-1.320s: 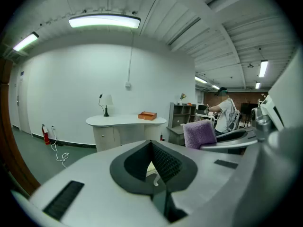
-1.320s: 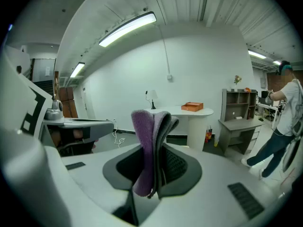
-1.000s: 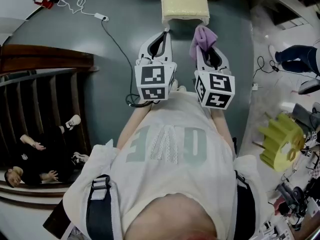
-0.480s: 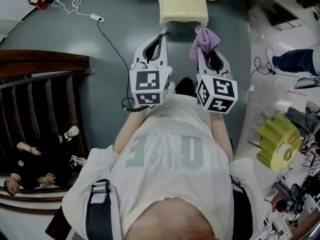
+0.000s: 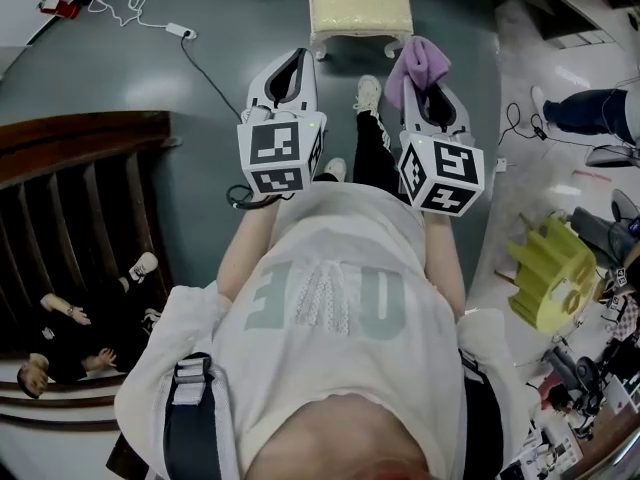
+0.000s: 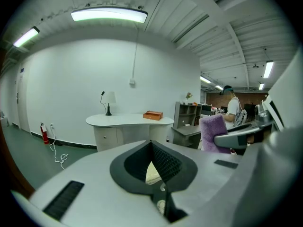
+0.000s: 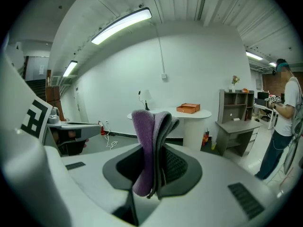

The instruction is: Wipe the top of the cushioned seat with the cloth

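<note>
The cushioned seat, a small stool with a cream top, stands on the grey floor at the top middle of the head view. A folded purple cloth sticks up out of my right gripper, which is shut on it, below and to the right of the seat. The same cloth hangs between the jaws of the right gripper in the right gripper view. My left gripper is shut with nothing in it, just left of the seat's front. Its tips meet. Neither gripper touches the seat.
A dark wooden staircase fills the left, with a person on its lower steps. A white cable and plug lie on the floor. A yellow object and another person's leg are at the right. A white desk stands ahead.
Both grippers have spread slightly apart and come nearer the camera. A leg with a white shoe now shows between them. The seat looks smaller and sits clear of the gripper tips.
</note>
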Tool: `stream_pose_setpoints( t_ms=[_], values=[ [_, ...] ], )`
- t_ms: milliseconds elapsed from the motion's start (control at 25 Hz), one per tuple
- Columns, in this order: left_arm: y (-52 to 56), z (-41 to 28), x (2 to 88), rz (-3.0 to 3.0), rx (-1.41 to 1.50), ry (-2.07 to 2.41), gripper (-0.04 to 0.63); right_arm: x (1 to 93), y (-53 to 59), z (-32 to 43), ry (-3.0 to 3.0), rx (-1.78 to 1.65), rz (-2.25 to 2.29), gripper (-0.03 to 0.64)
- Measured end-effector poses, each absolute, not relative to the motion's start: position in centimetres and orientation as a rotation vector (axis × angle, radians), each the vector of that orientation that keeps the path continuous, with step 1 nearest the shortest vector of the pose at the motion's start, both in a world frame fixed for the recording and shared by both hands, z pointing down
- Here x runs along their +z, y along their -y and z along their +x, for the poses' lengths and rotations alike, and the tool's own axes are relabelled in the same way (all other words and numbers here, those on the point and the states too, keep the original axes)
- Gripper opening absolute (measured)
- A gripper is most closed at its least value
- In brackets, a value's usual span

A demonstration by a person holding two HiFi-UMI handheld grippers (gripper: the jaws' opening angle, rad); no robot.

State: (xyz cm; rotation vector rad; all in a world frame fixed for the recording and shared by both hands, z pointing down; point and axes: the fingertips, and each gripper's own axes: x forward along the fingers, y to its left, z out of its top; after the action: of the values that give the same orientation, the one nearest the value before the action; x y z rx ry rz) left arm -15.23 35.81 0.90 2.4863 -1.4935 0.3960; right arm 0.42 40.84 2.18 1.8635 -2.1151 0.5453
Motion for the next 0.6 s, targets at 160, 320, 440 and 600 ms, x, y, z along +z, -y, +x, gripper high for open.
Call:
stream_pose_setpoints(
  t_ms=[160,320,440,600],
  values=[
    [-31.5,-13.4,0.9,2.487,0.392,1.522,0.006,3.2,-36.4,2.4,2.124,0.549,1.850,0.091],
    [-25.9,-11.4,1.1,2.459,0.395,1.554,0.006,3.6,-30.3,4.1,2.145,0.561,1.793,0.091],
    [-20.9,-10.0,1.1,2.408,0.383,1.592,0.006,3.6,-24.9,5.4,2.162,0.567,1.732,0.091],
    [-14.5,-7.6,0.3,2.394,0.368,1.633,0.006,3.6,-17.9,7.3,2.192,0.573,1.660,0.092]
  ],
)
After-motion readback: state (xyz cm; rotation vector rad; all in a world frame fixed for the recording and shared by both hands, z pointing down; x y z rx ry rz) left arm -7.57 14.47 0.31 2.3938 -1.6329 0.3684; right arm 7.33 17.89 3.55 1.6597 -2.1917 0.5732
